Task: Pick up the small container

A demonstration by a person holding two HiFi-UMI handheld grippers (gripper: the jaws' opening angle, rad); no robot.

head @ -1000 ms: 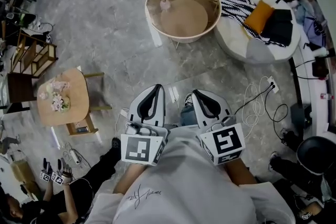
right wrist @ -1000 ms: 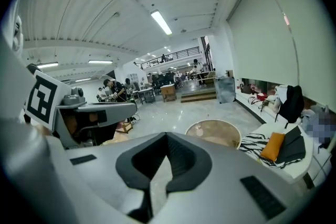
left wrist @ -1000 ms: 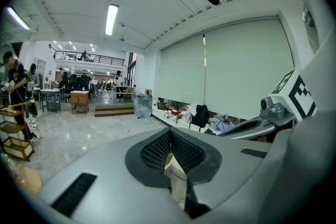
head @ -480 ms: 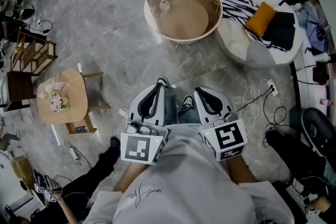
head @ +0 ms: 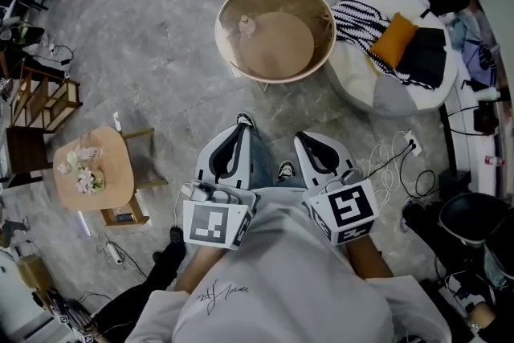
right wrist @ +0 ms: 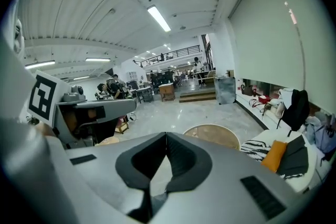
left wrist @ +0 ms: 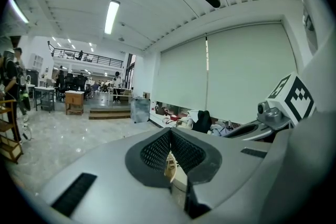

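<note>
Left gripper (head: 238, 137): jaws closed, holding nothing. Well ahead of it, a little to its right, the small container (head: 246, 25) stands on a round table (head: 283, 46). Right gripper (head: 307, 142), just beside the left: closed too, empty.

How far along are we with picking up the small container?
Done: nothing yet. The container sits on the round table, ahead of the left gripper and right gripper and apart from both. In hand: nothing; both grippers are shut and empty. Left: reach the table, open a gripper, close on the container, lift.
</note>
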